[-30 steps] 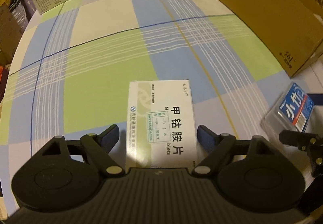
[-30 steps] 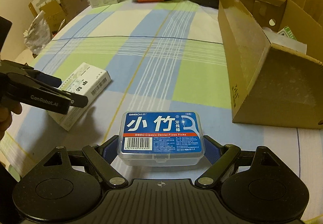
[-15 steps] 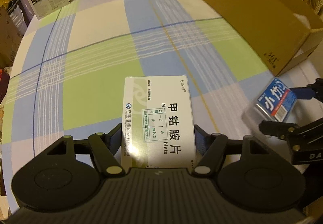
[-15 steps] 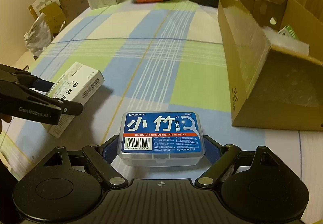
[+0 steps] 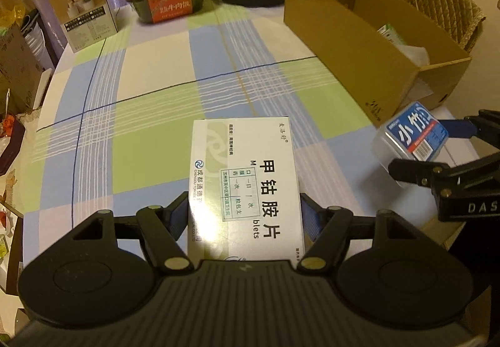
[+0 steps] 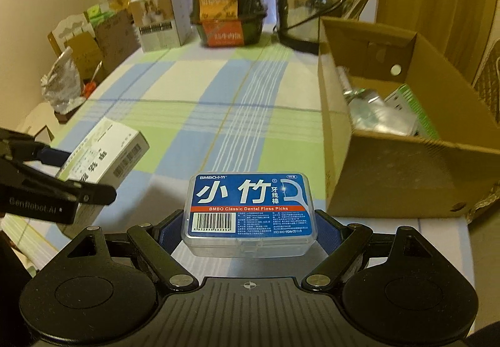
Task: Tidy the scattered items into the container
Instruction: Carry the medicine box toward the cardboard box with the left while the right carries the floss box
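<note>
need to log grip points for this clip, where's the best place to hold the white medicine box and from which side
Across its two long side faces, near one short end, coming in lengthwise. The white medicine box is a flat rectangle, narrow enough to fit between the fingers; its broad printed face would be too wide. The left gripper is shut on it this way, clear of the table.

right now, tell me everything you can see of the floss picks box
The floss picks box is a small clear plastic case with rounded corners and a blue label: white characters, a red band, a barcode. Its lid is closed. It is held level, clear of the checked tablecloth, clamped at both ends by the right gripper, near the cardboard box.
</note>
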`<state>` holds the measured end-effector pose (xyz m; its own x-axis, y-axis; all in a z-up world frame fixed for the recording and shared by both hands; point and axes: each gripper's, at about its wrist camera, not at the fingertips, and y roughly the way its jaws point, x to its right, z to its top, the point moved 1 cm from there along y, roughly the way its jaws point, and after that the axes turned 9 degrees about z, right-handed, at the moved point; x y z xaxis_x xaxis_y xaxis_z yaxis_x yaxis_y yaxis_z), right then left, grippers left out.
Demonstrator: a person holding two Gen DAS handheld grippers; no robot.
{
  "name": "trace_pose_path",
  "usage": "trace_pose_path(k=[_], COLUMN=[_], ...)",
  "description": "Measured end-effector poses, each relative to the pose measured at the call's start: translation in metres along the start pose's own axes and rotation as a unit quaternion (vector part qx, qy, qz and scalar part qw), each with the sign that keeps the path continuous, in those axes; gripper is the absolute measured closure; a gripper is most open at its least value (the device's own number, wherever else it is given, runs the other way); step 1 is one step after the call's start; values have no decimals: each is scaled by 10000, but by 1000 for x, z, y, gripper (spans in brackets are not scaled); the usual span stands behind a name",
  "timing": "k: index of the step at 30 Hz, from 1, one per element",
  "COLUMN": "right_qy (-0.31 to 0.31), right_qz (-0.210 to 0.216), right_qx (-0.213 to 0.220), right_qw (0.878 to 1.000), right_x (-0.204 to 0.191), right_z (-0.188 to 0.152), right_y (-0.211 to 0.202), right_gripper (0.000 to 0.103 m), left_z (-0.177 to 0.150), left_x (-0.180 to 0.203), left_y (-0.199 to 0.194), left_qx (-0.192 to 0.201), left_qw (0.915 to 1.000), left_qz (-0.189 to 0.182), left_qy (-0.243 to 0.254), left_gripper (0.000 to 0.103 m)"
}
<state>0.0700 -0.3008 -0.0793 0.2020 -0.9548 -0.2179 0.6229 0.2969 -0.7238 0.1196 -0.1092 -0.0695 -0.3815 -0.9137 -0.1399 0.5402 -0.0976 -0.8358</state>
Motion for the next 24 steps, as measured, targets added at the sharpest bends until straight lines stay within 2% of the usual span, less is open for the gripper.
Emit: trace_pose_path(k=[12, 24], right_qy=[-31, -122], right_qz=[-58, -50], right_qx=[321, 424], right_qw=[9995, 9990], right_x=[-12, -23], right_z=[7, 9], right_y=[-41, -54], right_gripper=[16, 16], left_z=[-9, -16], left_x=[3, 0], left_y=[-41, -55], left_qx=[226, 315], left_qw=[9997, 9994], left_qz=[-29, -20], left_qy=[-58, -173], left_gripper=[36, 36])
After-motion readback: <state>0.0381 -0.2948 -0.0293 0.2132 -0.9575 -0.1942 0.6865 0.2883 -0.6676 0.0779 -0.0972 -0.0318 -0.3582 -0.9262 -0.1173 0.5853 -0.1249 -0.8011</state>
